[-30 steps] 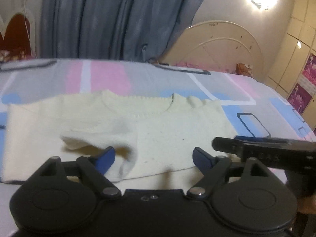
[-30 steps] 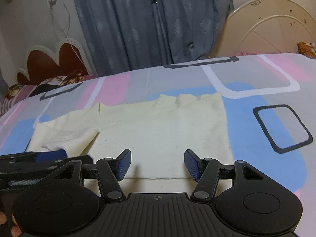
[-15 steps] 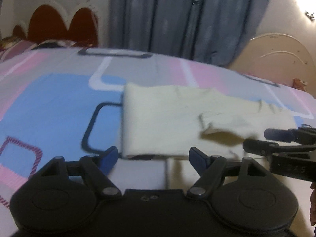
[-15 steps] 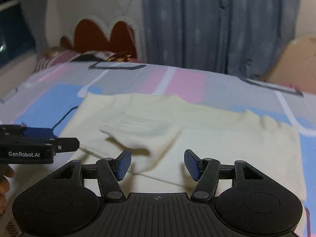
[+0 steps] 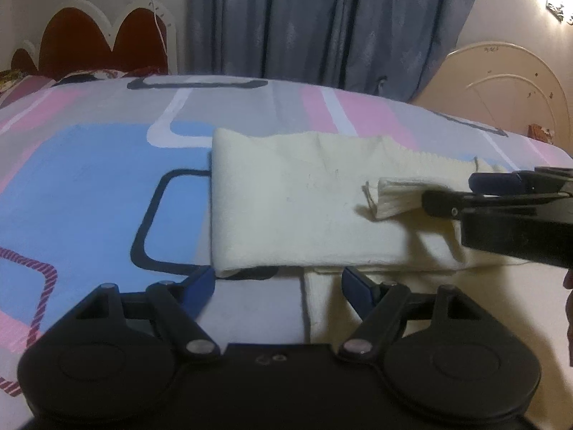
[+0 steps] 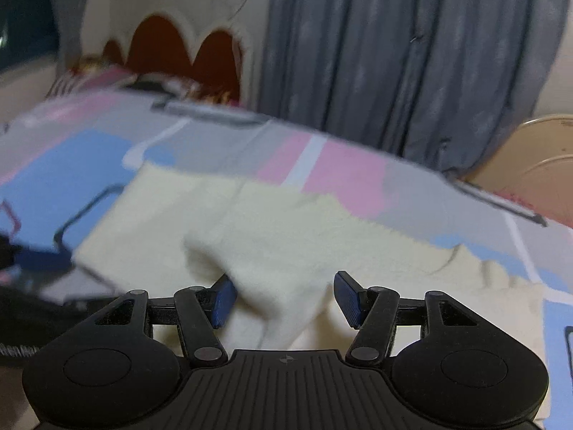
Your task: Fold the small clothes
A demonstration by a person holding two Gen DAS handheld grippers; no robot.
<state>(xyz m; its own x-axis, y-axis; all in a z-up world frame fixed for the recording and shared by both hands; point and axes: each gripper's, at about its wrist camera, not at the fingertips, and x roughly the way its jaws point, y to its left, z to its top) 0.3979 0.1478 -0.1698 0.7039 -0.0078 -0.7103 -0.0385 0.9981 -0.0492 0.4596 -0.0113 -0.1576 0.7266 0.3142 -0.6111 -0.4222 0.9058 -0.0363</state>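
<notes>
Cream knit, the small sweater (image 5: 304,208) lies flat on the patterned bedspread (image 5: 89,179), its long axis running left to right ahead of my left gripper (image 5: 277,286), whose jaws have just been closing a little and stand apart over the near folded edge, gripping nothing. My right gripper (image 6: 283,299) is nearer the loose sleeve (image 6: 272,286), which lies between its parted pads; whether either pad touches it I cannot tell, since that view is blurred and the body hides the hem.
</notes>
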